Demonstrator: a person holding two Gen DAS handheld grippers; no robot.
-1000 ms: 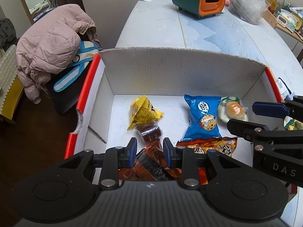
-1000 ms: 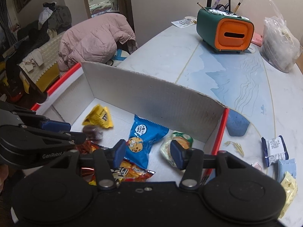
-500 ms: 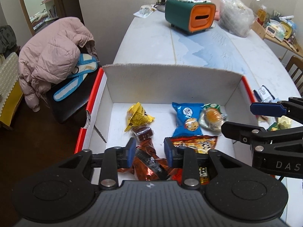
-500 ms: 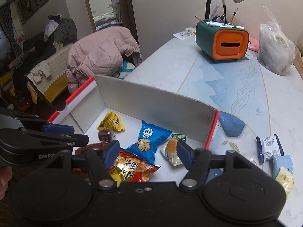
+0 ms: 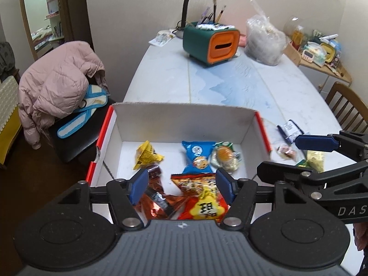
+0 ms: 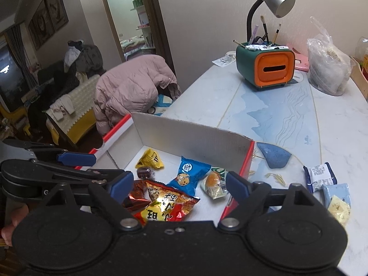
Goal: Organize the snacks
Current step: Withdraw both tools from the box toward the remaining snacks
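Left gripper [image 5: 181, 185] and right gripper [image 6: 179, 185] hovered over cardboard box [image 5: 184, 117], jaws just spreading, empty; orange-red snack bag [image 5: 202, 197] at 6 o'clock inside.

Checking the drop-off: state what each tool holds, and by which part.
Nothing is held. The left tool and right tool have just been opening, empty, above the snacks in the box.

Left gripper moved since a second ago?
Yes. The left gripper has pulled up and back from the box, which now looks smaller; its jaws have just been opening, nothing gripped.
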